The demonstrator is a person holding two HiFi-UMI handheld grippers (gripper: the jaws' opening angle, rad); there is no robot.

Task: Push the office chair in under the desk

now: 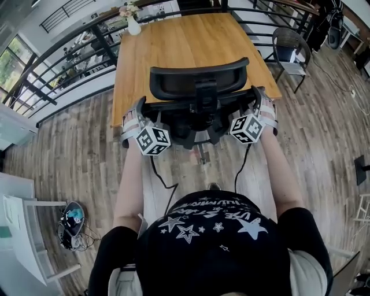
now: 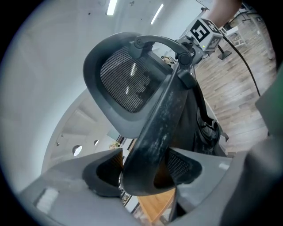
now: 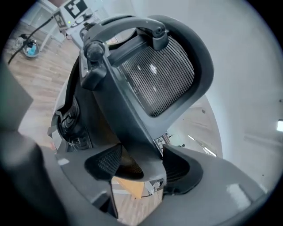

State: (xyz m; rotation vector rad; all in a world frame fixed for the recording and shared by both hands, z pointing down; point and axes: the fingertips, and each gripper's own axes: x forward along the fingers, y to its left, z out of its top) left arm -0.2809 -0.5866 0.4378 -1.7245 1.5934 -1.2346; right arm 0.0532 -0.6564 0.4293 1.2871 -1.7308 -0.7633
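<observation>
- This looks like an open office space, perhaps on an upper level.
- A long wooden desk (image 1: 173,52) stands with a black mesh office chair (image 1: 199,81) at its near end.
- A black metal railing (image 1: 103,41) runs around the desk.
- The floor (image 1: 69,162) is of wood planks.
- A second chair (image 1: 291,66) stands beside the desk.
- Strip lights (image 2: 112,6) hang on a white ceiling.

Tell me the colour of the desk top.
The desk top is warm orange-brown wood, clearest in the head view.

Bright even daylight, heavy fisheye distortion
</observation>
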